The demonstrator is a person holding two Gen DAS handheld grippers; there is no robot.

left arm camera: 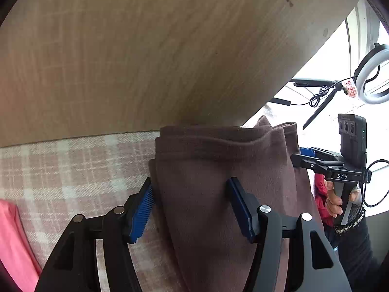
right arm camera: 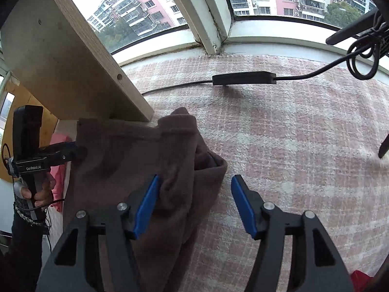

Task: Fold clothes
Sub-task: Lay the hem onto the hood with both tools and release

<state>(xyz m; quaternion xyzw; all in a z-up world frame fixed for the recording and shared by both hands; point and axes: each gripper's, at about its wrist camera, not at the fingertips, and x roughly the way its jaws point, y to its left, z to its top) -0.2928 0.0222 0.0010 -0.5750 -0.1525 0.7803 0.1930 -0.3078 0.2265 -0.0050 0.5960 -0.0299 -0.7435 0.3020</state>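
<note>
A folded brown fleece garment (left arm camera: 218,182) lies on the pink plaid cloth (left arm camera: 73,170). It also shows in the right wrist view (right arm camera: 136,160). My left gripper (left arm camera: 192,206) is open, with the garment's left part lying between its blue pads (left arm camera: 142,209). My right gripper (right arm camera: 194,206) is open over the garment's right edge. The garment's folded corner lies between its fingers. The right gripper shows in the left wrist view at the garment's right side. The left gripper shows in the right wrist view at the garment's left side.
A wooden board (left arm camera: 158,56) stands just behind the garment. A pink garment (left arm camera: 14,243) lies at the left. A black cable with an inline box (right arm camera: 243,79) crosses the cloth near the window. A ring light (left arm camera: 372,75) on a tripod stands at the right.
</note>
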